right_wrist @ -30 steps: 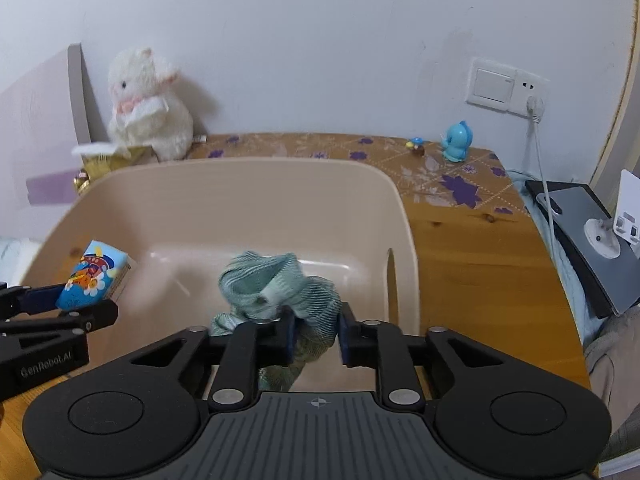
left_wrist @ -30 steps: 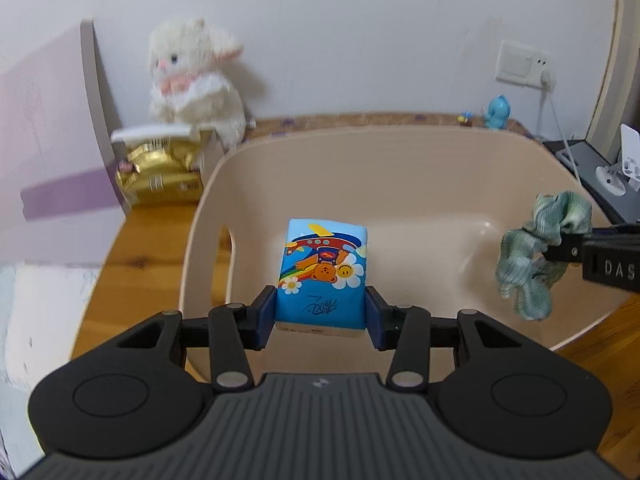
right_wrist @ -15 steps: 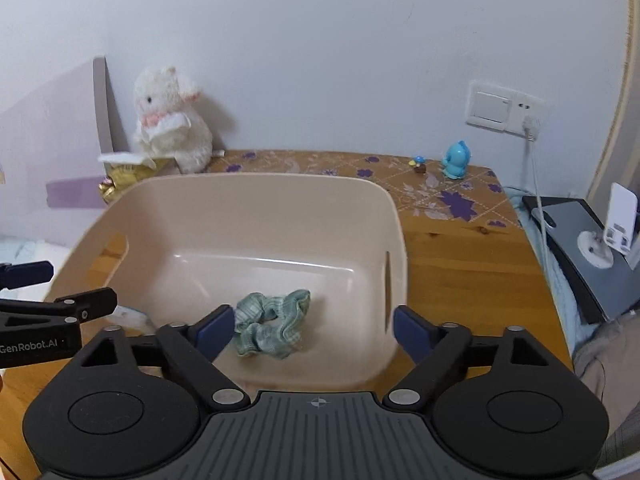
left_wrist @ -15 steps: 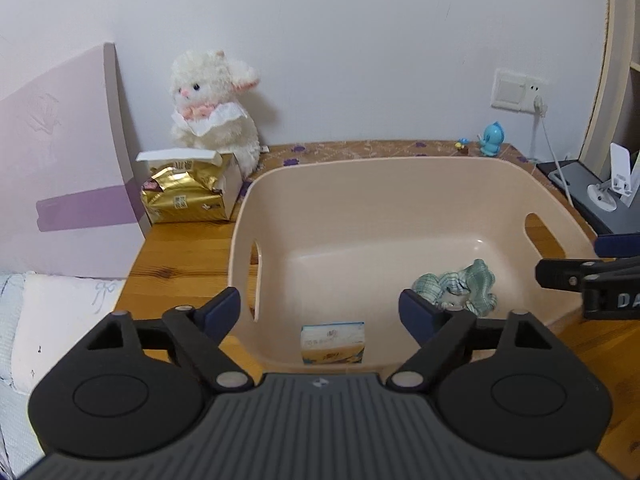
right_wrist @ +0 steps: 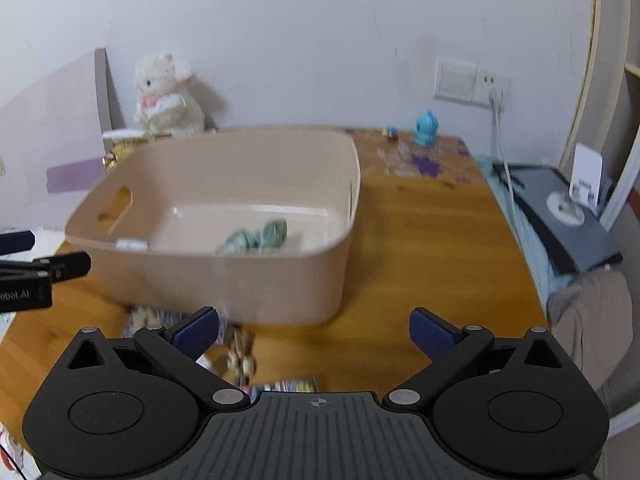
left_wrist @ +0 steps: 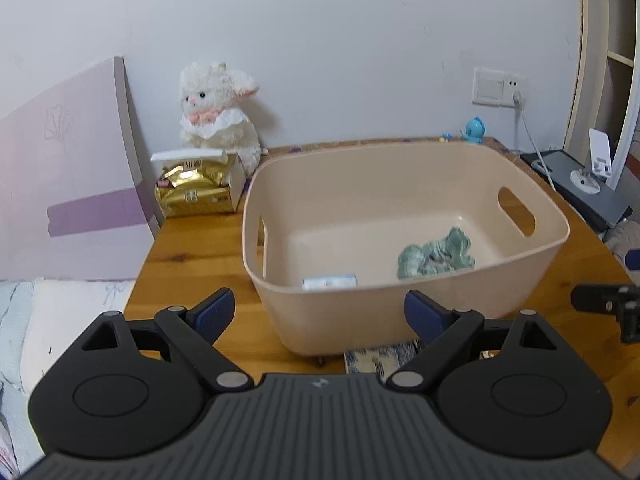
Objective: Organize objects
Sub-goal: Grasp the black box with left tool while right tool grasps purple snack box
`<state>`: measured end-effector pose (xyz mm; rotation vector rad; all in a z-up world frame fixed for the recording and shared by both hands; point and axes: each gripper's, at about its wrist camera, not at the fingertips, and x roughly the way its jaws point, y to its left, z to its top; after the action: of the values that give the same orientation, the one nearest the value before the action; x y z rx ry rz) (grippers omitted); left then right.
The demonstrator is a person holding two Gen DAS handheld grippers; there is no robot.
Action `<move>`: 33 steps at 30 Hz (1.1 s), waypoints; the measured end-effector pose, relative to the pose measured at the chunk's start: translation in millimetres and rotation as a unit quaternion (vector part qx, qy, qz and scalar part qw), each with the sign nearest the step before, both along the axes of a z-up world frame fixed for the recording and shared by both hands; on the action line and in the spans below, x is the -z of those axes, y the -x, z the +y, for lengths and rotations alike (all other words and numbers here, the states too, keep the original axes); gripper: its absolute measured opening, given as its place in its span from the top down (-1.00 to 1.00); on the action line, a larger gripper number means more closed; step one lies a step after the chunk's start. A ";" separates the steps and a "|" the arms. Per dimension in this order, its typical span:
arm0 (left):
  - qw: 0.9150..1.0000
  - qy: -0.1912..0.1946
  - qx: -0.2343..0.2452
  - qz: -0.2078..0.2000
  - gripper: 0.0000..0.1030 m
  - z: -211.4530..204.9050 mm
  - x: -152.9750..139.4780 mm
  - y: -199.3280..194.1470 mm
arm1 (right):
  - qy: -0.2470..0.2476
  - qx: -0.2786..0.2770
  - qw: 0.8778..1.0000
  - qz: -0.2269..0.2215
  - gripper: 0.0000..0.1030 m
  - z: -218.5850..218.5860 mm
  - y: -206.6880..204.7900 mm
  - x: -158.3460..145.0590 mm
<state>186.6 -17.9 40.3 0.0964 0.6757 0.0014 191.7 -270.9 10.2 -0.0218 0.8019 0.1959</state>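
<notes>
We see a tub (left_wrist: 404, 288) on the table (left_wrist: 188, 256); inside lie a scrunchie (left_wrist: 436, 254) right and small packet (left_wrist: 330, 281) left. Behind-left sits a plush toy (left_wrist: 216, 116).

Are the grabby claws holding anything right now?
No. The left gripper and the right gripper are both open and empty. The green scrunchie and small packet lie in the beige tub.

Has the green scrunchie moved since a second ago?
Yes. The green scrunchie went down from the right gripper, then above the beige bin, to the bin's floor, near its right wall.
</notes>
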 end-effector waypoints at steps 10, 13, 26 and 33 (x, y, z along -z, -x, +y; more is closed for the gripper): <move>0.999 0.014 -0.004 0.050 -0.80 0.1 42.1 1.2 | 0.022 0.011 0.999 0.043 -1.00 22.0 1.9 48.9; 0.998 0.015 -0.002 0.064 -0.80 -1.9 53.7 -0.8 | 0.034 0.008 0.998 0.046 -1.00 31.2 -1.0 56.9; 0.996 0.040 -0.006 0.079 -0.80 -4.7 70.4 -8.0 | 0.062 -0.008 0.997 0.034 -1.00 47.9 -8.9 71.3; 0.995 0.052 0.000 0.083 -0.80 -11.3 74.1 -9.5 | 0.054 -0.025 0.998 0.038 -1.00 46.6 -5.4 71.3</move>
<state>196.1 -29.2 -33.7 -0.0050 0.8403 -0.0417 197.0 -224.3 -61.0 -0.1369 0.8881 0.2019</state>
